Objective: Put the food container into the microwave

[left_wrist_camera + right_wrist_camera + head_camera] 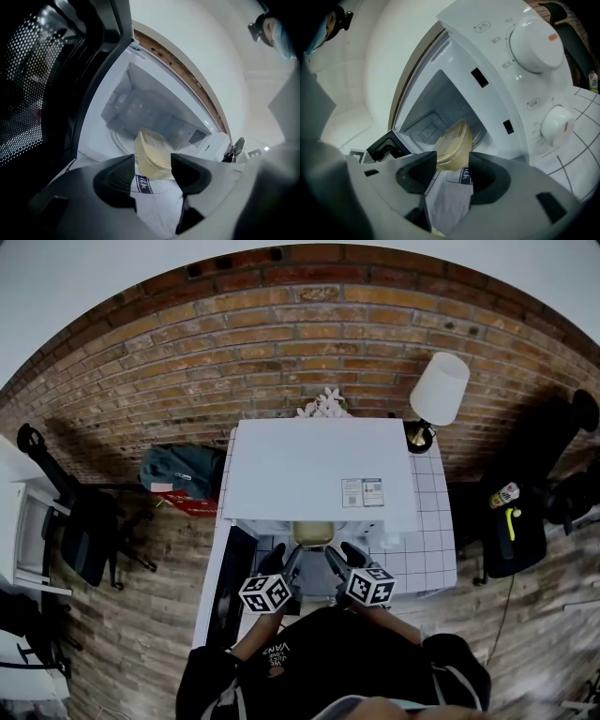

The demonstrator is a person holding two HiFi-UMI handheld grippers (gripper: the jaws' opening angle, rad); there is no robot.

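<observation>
Head view: hands side by side at 6 o'clock, aimed toward 12 | left gripper (153, 176) and right gripper (452, 174) jaws wide apart, gripping nothing | food container (152, 154) inside microwave (140, 91), 12 o'clock of both.

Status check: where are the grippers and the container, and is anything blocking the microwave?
Left gripper and right gripper open, neither gripping. Food container sits inside the microwave. Door swung open; nothing seen in the way.
</observation>
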